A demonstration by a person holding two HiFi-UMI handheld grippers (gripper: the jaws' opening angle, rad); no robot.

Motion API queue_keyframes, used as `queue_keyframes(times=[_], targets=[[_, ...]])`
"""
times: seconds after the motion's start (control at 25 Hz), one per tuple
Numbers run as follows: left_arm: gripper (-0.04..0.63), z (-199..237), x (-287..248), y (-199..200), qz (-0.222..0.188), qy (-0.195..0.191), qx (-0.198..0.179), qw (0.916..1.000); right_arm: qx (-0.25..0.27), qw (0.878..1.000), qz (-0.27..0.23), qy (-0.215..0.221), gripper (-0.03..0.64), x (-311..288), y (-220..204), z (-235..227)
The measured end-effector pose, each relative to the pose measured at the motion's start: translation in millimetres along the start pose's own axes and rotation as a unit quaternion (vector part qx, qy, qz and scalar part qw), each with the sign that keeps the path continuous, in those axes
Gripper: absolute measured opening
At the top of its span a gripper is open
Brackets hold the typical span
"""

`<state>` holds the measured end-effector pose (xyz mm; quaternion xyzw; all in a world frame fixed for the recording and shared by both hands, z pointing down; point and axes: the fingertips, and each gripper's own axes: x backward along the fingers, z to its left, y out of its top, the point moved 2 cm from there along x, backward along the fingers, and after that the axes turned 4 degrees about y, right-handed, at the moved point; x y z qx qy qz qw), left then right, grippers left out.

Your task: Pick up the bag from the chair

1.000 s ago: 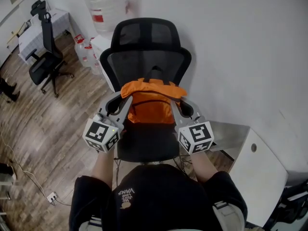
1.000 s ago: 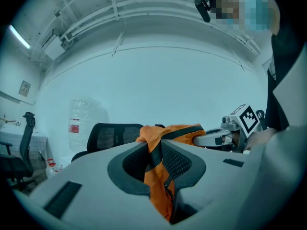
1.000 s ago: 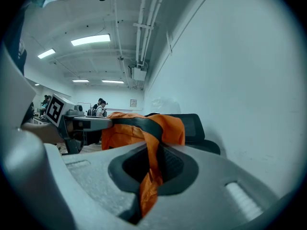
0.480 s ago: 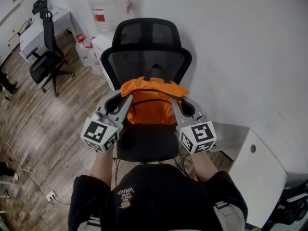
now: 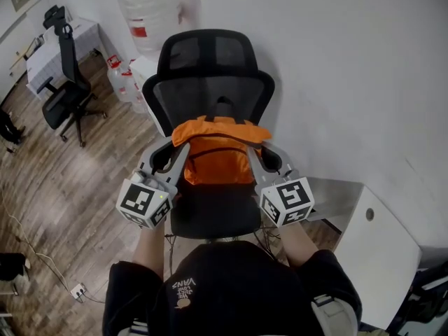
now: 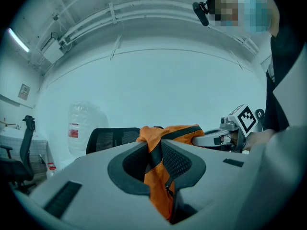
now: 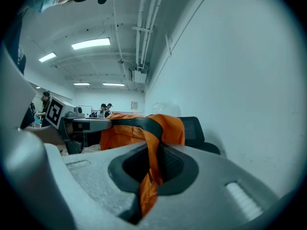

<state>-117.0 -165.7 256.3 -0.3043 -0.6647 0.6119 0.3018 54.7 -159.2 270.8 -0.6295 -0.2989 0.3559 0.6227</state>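
An orange bag point(image 5: 220, 152) with black straps hangs between my two grippers, in front of the black mesh office chair point(image 5: 213, 68) and above its seat. My left gripper point(image 5: 180, 147) is shut on the bag's left top corner; the left gripper view shows orange cloth and a black strap point(image 6: 154, 163) pinched between the jaws. At the right top corner my right gripper point(image 5: 253, 149) is shut on the bag too, a fold of orange fabric point(image 7: 149, 171) clamped in its jaws. Both grippers point level toward the chair back.
A white wall stands right behind the chair. Large water bottles point(image 5: 150, 9) sit at the back left, with a second black office chair point(image 5: 64, 82) and a table further left on the wood floor. A white cabinet point(image 5: 371, 257) is close at my right.
The bag and both grippers have stayed almost in place; the view has shifted slightly.
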Motion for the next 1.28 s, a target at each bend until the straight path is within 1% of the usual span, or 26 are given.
queue_keyframes(times=[0.44,1.28], targets=[[0.086,1,-9,-6,0.004,0.004,0.003,1.0,-0.006,1.0,0.002,-0.003,0.012,-7,-7,-9],[0.086,-1,-3,-9,0.007,0.006,0.008,0.9999,-0.005,1.0,0.011,-0.001,0.012,-5,-10,-5]])
